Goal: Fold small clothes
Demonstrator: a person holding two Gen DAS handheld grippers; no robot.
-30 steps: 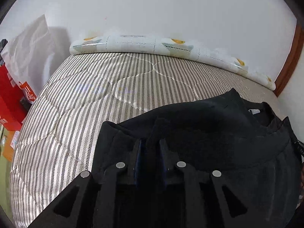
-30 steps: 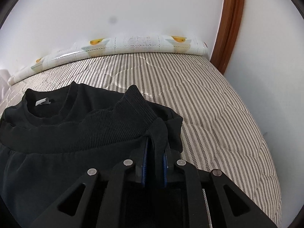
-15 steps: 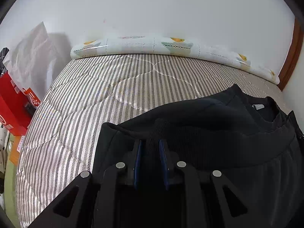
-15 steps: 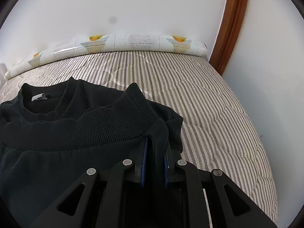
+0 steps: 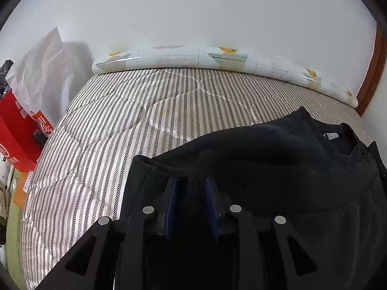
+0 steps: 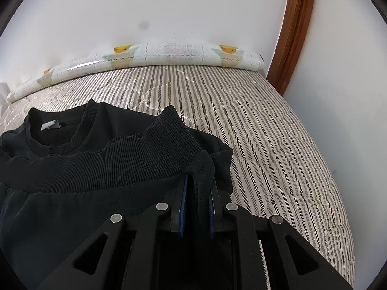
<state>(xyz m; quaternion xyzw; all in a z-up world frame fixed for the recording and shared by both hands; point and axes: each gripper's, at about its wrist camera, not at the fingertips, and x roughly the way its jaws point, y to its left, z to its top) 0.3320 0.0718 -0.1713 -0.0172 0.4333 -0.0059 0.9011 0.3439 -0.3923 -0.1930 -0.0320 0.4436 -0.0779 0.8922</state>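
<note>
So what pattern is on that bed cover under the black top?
The bed cover has narrow grey-and-cream herringbone stripes with quilted stitching, clearest in the right wrist view.

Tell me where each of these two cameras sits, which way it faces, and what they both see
Left wrist: on the left gripper, looking down over the black sweatshirt at the striped mattress; jaws opening, hem fabric between them.
Right wrist: on the right gripper, same direction, shut on the ribbed hem; wooden door frame at right.
Shared: sweatshirt, mattress, rolled printed mat, white wall.

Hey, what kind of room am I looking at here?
Most likely a bedroom: a striped quilted mattress against a white wall, a rolled patterned mat along its far edge, and a black sweatshirt laid out on it.
</note>
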